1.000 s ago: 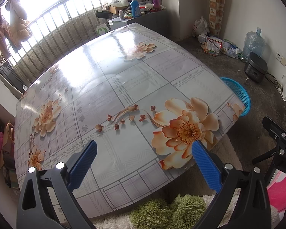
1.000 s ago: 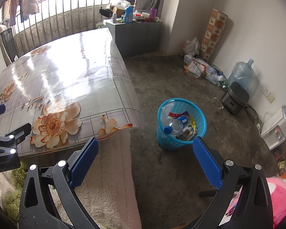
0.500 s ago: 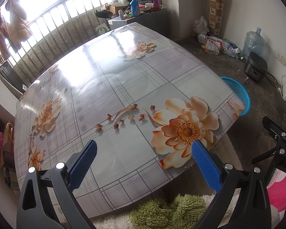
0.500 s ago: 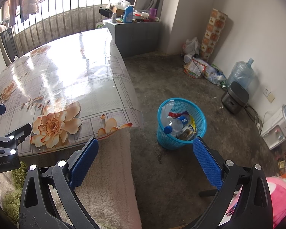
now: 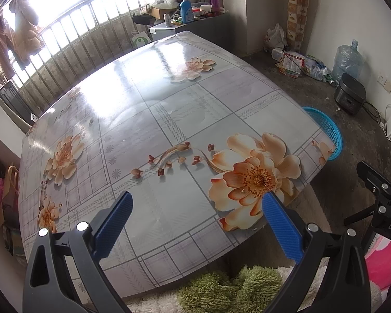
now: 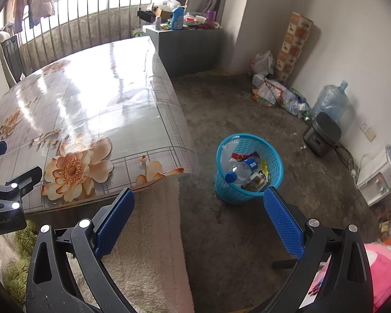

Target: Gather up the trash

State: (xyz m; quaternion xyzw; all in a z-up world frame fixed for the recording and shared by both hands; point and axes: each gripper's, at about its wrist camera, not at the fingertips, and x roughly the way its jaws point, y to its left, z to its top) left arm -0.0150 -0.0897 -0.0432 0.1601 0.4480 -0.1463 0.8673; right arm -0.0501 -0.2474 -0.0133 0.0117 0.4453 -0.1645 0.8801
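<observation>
Hovering wide and empty, two tongs, left, right, one blue basket holding one bottle.

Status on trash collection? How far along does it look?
Looks essentially done. The blue mesh plastic basket on the floor already holds a clear plastic bottle with a blue cap and wrappers. The glossy floral-print tabletop shows no loose trash. In hand: nothing; left gripper and right gripper are both open and empty. Left: nothing visible on the table.
</observation>
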